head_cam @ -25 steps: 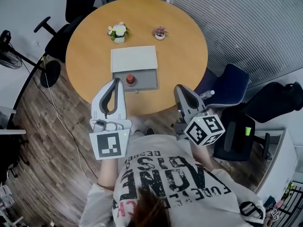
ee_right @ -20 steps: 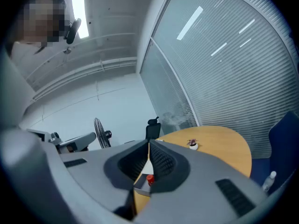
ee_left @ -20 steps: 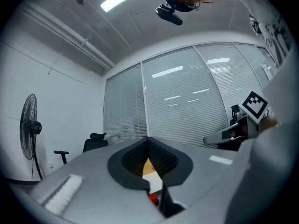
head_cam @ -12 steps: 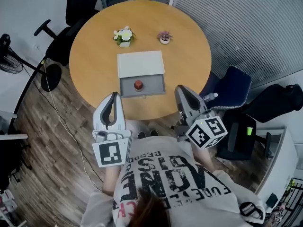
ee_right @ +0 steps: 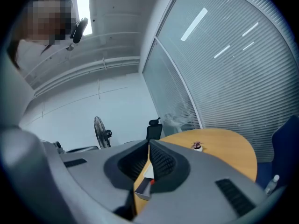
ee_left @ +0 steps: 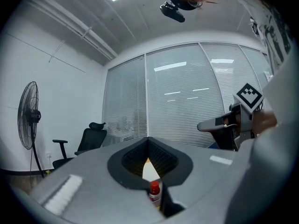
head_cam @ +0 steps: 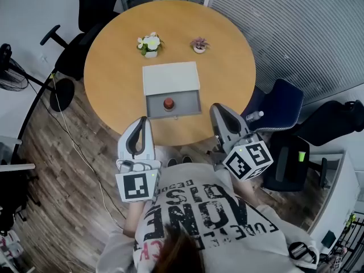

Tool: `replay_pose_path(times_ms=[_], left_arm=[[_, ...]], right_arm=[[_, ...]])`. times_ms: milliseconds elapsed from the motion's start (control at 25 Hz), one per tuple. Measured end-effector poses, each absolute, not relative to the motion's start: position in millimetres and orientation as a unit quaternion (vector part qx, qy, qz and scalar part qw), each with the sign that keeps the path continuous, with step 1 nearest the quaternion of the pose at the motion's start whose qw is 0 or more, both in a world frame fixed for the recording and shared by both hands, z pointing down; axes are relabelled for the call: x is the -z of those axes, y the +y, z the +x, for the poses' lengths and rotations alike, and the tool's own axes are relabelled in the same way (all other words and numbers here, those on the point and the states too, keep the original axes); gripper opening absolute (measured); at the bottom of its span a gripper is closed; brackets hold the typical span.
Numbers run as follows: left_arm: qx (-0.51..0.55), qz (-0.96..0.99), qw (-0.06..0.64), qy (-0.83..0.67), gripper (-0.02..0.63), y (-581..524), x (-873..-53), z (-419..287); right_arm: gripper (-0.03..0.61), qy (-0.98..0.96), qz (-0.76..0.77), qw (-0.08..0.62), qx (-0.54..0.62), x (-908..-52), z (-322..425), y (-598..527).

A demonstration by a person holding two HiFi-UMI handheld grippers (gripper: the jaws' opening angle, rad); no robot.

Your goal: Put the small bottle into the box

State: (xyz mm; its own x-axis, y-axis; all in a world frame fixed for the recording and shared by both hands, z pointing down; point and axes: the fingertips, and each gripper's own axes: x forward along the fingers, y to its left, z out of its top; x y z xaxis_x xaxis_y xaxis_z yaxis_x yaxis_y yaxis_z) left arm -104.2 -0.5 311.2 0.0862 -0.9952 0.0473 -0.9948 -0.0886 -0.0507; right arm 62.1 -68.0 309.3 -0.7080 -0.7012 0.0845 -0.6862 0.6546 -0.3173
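The grey box (head_cam: 171, 79) lies open in the middle of the round wooden table (head_cam: 114, 56), its lid folded back. The small bottle (head_cam: 168, 103) with a red cap stands inside the box tray. My left gripper (head_cam: 143, 120) hovers at the table's near edge, short of the box, shut and empty. My right gripper (head_cam: 218, 107) is held to the right of the box, off the table's rim, shut and empty as well. In the left gripper view the bottle (ee_left: 154, 191) shows below the closed jaws. In the right gripper view the box (ee_right: 141, 188) shows through the slit.
Two small potted plants (head_cam: 150, 43) (head_cam: 199, 44) stand on the table's far side. A blue chair (head_cam: 281, 104) with a clear bottle (head_cam: 253, 116) on it stands at the right, black office chairs (head_cam: 94, 4) behind and right, a fan (head_cam: 8, 61) at the left.
My left gripper has drawn back from beside the box toward the person's body and sunk a little. The right gripper has barely shifted. The bottle stays in the box.
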Motion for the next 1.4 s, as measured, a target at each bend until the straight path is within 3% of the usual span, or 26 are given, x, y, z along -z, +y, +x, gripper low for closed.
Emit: replay_pose_path(times_ms=[1400], left_arm=[[0.019,-0.752,-0.006,0.659,0.009,-26.9,-310.9,-91.9]], right_arm=[[0.015,0.927,-0.353,-0.005,0.123,-302.1,57.6,-77.3]])
